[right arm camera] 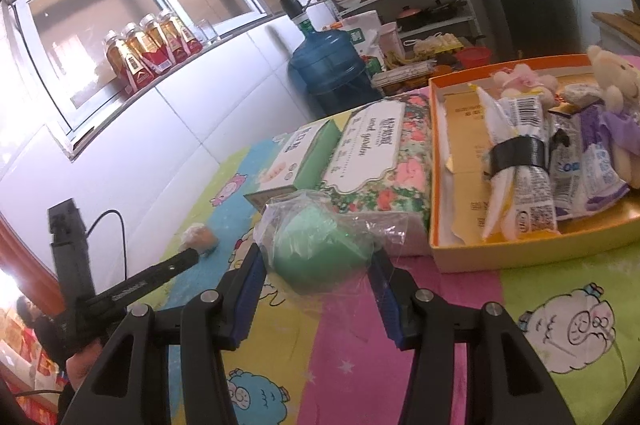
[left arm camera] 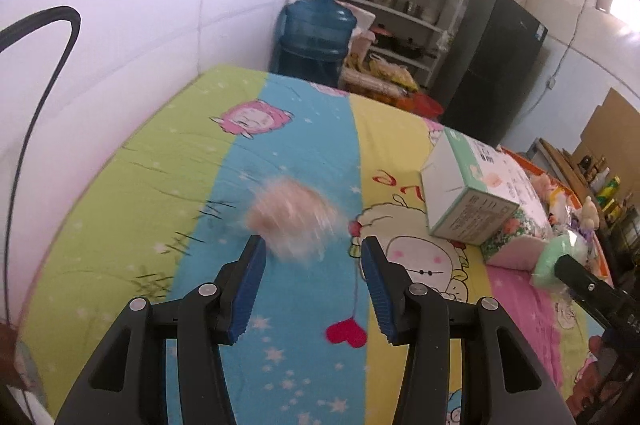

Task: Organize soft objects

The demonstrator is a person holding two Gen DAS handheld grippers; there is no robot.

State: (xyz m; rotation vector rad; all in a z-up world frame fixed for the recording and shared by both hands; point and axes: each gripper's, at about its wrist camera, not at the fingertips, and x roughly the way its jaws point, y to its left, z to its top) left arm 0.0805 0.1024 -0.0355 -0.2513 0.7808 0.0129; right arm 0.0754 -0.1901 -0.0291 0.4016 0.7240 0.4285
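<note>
on the bedsheet, right fingers grip green pouch.

Bright stripes and pastels

The sheet runs green, blue, yellow and pink with cartoon sheep; a peach ball, a mint ball, an orange tray, a floral pack.

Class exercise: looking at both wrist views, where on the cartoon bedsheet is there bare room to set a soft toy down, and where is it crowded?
Free: the green and blue stripes between the white wall and the peach ball; also the stripes in front of the orange tray. Crowded: the tray's right half, and around the tissue boxes.
</note>
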